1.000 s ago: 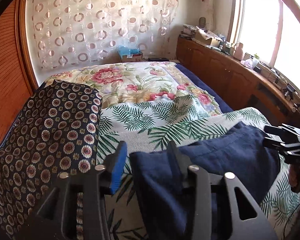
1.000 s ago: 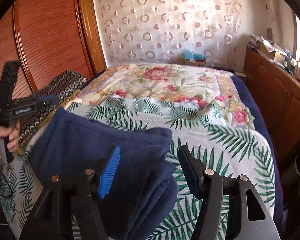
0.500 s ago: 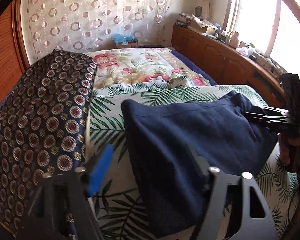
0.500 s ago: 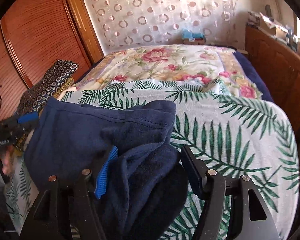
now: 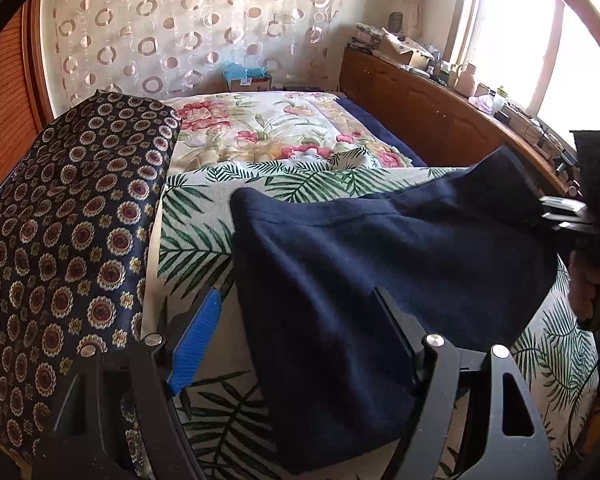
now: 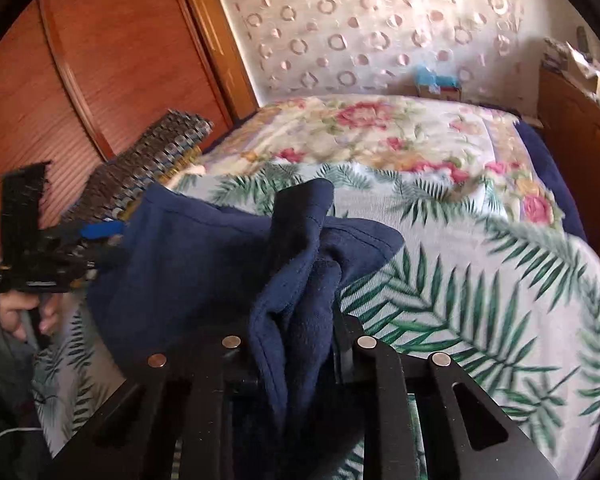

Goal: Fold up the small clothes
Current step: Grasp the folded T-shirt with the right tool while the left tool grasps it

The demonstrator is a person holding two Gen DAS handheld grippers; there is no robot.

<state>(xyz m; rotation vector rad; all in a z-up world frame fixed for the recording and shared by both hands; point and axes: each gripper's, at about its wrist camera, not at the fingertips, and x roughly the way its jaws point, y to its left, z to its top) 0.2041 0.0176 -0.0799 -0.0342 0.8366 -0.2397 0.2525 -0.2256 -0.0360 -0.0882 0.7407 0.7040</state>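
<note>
navy garment [image 5: 400, 264] lies bunched on the palm-leaf sheet [image 5: 204, 216], just right of the patterned pillow [image 5: 68, 224]. Right gripper [image 6: 296, 320] is closing, bunched navy cloth pinched between its jaws. Left gripper [image 5: 296, 332] gapes wide, one finger on the cloth, nothing gripped. Best keep the right pinch firm at the edge, lift and lay it flat before creasing. Count: one garment, one pillow, two grippers, one floral quilt [image 5: 260, 128]
</note>
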